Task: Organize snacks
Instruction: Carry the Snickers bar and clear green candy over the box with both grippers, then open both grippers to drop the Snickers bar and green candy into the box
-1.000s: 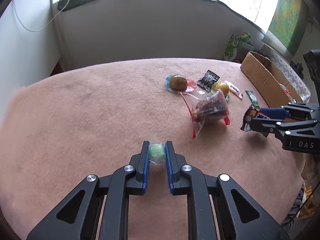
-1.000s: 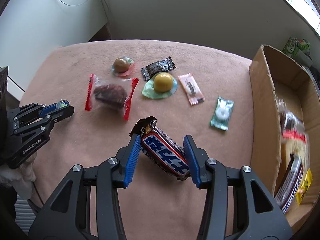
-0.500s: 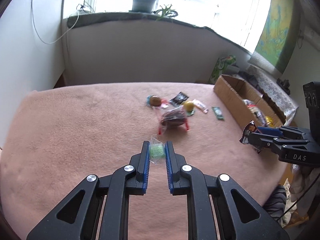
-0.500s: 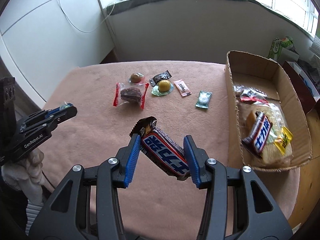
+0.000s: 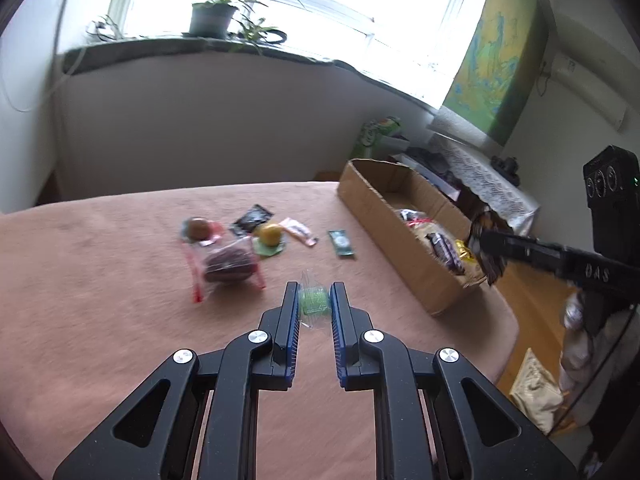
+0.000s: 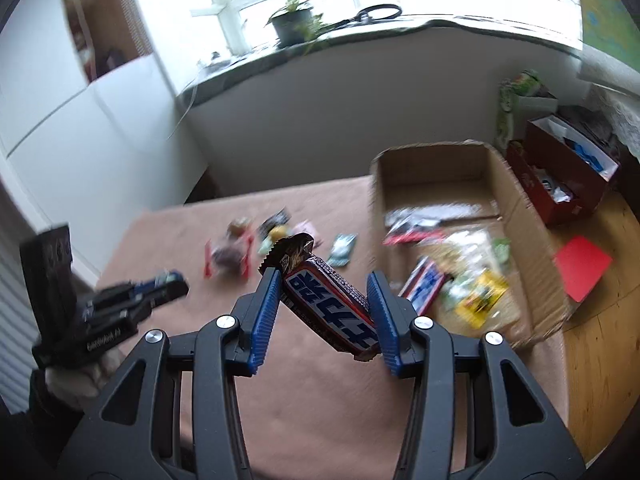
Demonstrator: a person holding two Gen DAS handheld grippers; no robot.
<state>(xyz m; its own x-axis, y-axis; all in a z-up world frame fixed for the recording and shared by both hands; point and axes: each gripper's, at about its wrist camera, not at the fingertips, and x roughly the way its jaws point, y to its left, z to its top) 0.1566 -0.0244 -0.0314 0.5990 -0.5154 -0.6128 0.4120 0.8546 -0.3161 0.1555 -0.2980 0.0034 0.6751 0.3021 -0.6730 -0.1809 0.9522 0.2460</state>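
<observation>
Holding a chocolate bar (image 6: 326, 306) tight, the right gripper (image 6: 324, 312) floats near the cardboard box (image 6: 532, 248). The left gripper (image 5: 315, 308) squeezes a small green candy (image 5: 314, 301) above the table (image 5: 100, 300). Each snack should be right over the box before its fingers let go.

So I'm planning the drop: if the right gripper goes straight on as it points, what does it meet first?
Probably the table beside the box, near the green packet; blur leaves depth unsure.

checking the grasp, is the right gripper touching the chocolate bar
Touching: in the right wrist view the right gripper has both blue pads pressed against the chocolate bar, held above the table.
</observation>
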